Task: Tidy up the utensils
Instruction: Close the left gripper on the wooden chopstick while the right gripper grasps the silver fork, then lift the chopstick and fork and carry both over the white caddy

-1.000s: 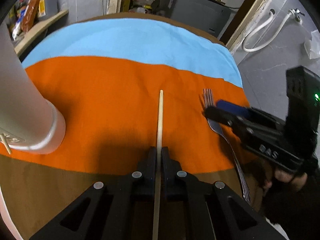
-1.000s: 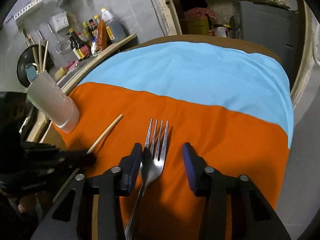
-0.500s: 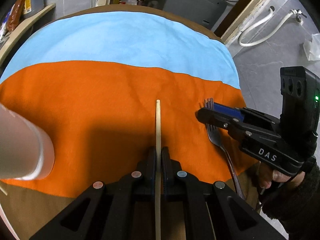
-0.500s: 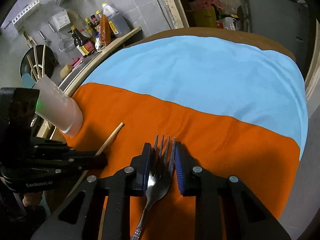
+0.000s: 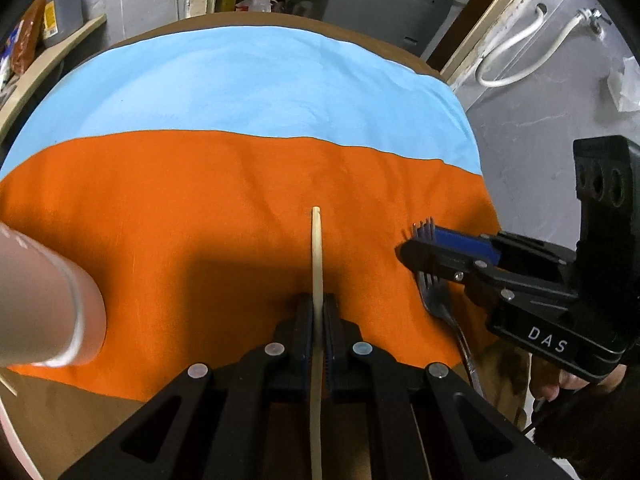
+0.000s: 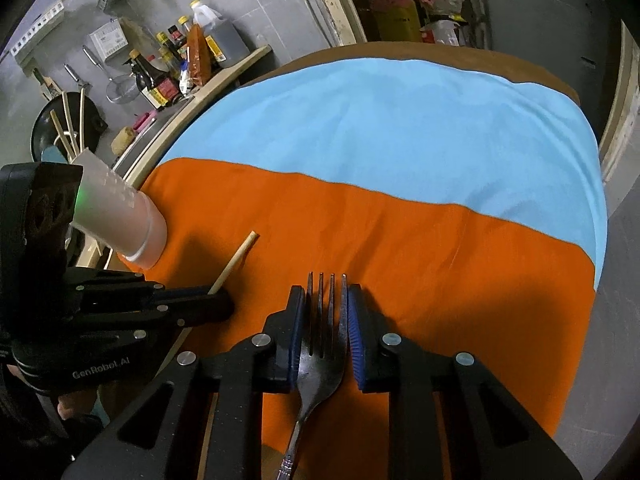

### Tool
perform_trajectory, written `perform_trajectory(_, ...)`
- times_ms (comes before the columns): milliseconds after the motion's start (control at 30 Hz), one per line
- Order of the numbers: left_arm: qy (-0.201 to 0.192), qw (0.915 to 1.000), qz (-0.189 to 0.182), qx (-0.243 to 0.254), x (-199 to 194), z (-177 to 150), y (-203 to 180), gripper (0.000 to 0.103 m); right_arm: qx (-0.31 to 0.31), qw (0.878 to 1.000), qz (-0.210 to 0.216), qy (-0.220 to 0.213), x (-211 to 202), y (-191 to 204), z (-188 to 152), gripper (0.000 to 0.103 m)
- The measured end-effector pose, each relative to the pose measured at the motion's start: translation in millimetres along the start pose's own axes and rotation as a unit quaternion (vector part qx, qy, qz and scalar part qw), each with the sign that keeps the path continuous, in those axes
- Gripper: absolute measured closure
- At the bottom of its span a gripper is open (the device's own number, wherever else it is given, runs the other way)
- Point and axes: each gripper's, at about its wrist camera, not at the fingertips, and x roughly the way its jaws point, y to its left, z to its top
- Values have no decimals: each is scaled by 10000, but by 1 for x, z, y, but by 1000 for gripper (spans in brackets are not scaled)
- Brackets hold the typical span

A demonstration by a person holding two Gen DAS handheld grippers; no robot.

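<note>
Left claw (image 5: 316, 316) is clamped on a wooden chopstick (image 5: 317, 248). The stick runs straight between the two pads, its far end pointing out over the orange cloth (image 5: 200, 208), its near end passing back under the claw body. From the right wrist view the same left claw (image 6: 218, 300) sits low at the left with the chopstick (image 6: 236, 260) angling up out of it.

Right claw (image 6: 326, 320) has its blue pads against both sides of the fork (image 6: 324, 352) head, tines pointing away from the camera, handle trailing back toward the near edge. Its jaws have just been closing, with the fork head between them, and the pads look to be in contact with the outer tines, gripping it. In the left wrist view the right claw (image 5: 424, 248) comes in from the right, with the fork (image 5: 440, 304) tines poking out past its tip and the handle running down under it. Whether the fork is lifted or resting on the cloth is hard to tell from either view.

White cup (image 6: 120, 216) stands on the orange cloth at the table's left side, near the left claw, with several chopsticks standing in it. It fills the left edge of the left wrist view (image 5: 44, 304). Blue cloth (image 6: 380, 128) covers the far half of the round table (image 6: 440, 54), the orange cloth (image 6: 440, 264) the near half. A person's fingers (image 5: 560, 384) show under the right claw's handle.
</note>
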Motion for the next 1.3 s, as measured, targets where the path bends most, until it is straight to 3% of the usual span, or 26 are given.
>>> perform_trajectory(300,-47,9998,-158,-78,-5,-16,3,98,2,9992,-386,133,-3,14,-9,84)
perform_trajectory(467,-60,9998,-143,-85,-8,-22,5,98,91,9994,-311,107,-6,14,-10,84)
perform_trajectory(1000,-193,9994,-267,70,-20,-39,3,98,179,9978,-631,-24,-22,29,-23,85)
perform_trajectory(1300,-983,9942,-346,257,-55,-53,1,98,99,9941,-851,-669,-44,51,-40,85)
